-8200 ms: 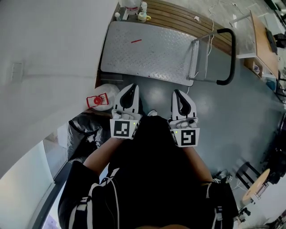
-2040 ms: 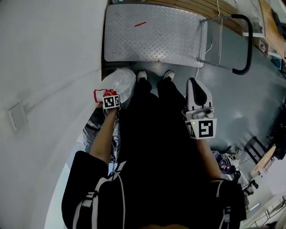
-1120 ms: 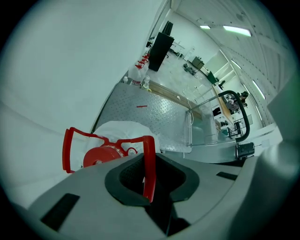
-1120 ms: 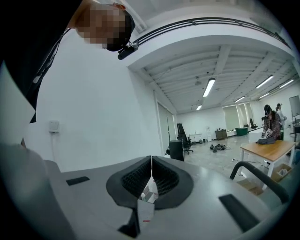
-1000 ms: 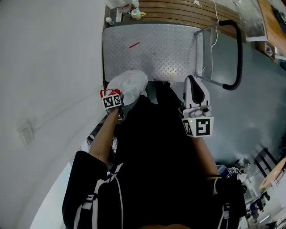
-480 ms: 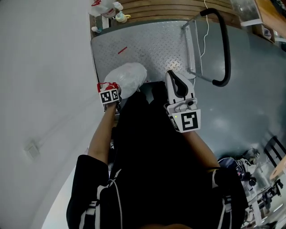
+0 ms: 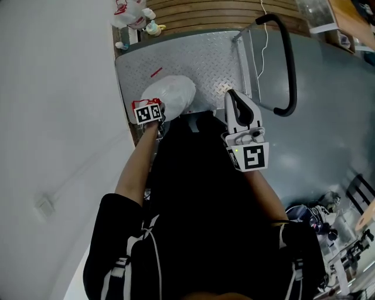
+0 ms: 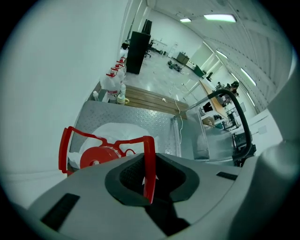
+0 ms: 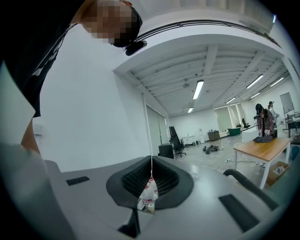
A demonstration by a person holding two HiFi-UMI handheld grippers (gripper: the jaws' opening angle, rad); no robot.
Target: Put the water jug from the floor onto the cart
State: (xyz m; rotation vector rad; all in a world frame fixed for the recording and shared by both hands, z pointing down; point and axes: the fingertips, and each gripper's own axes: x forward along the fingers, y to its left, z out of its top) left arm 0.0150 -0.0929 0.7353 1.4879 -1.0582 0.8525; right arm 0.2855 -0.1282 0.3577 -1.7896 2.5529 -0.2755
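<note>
Left gripper: is being pointed steeply down at the person's left side, with its jaws being kept clamped on the red carrying handle of the water jug. One strap of that handle is being pinched upright between the dark pads.
Water jug: is being held by the handle over the near left part of the cart deck, close to the white wall. Whether its base is touching the deck cannot be told.
Jug contents: are being hidden by the jug's cloudy white side, so no level can be read. The red cap is being shown in place on the neck.
Right gripper: is being held level to the right of the jug and apart from it, with its jaws being kept together and nothing gripped between them.
Cart: a flat deck of grey tread plate is being shown, with a short red mark on its left part. The black push handle is being seen standing at the deck's right end.
Far jugs: more white jugs with red handles are being shown on the wooden slats beyond the cart's far edge, by the wall. Their contents cannot be made out.
Small cup: is being seen just beside those jugs, too small for its contents to be told.
</note>
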